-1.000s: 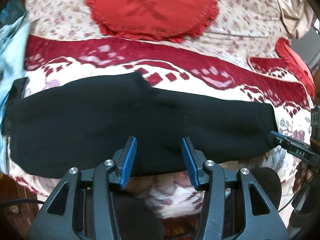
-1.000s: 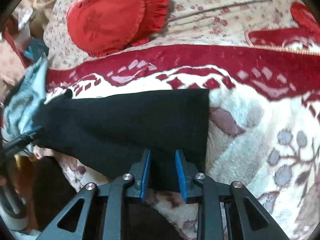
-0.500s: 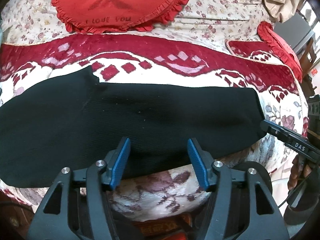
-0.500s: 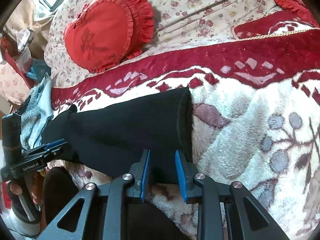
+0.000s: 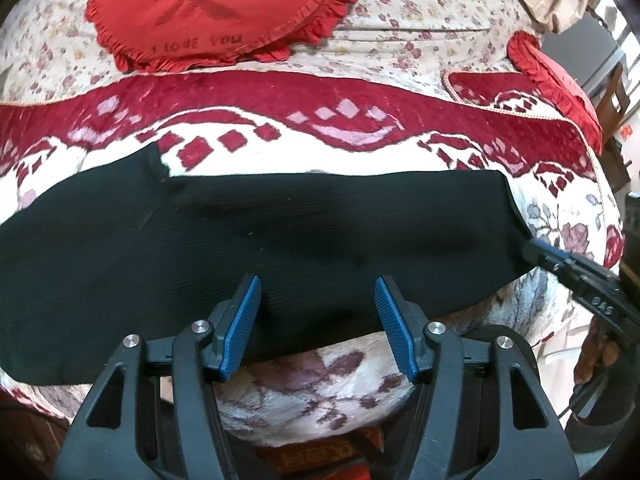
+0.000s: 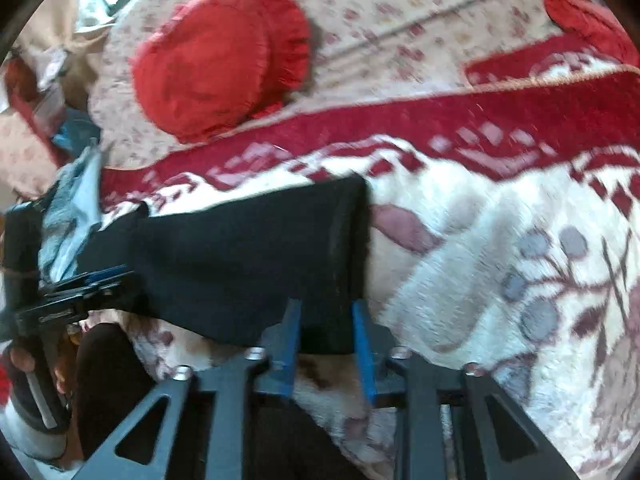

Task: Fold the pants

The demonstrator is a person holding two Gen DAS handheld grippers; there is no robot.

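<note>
Pants (image 5: pixel 280 240): black, folded lengthwise, lying across the patterned blanket (image 5: pixel 320 372) on the bed.
Handling: likely soft, light, limp; sags off the edge.
Left tongs (image 5: pixel 316 320): wide open over the near edge, holding nothing.
Right tongs (image 6: pixel 326 340): just closing around the hem corner; contact unclear.
Grip: near-edge corners at each end.

Matt black, finely ribbed knit pants (image 5: pixel 280 232) lie on a plush, fluffy red-and-cream blanket (image 5: pixel 320 384), behind them a ruffled red fabric cushion (image 5: pixel 224 8), before them ridged blue pads (image 5: pixel 240 328) on matt black plastic.
</note>
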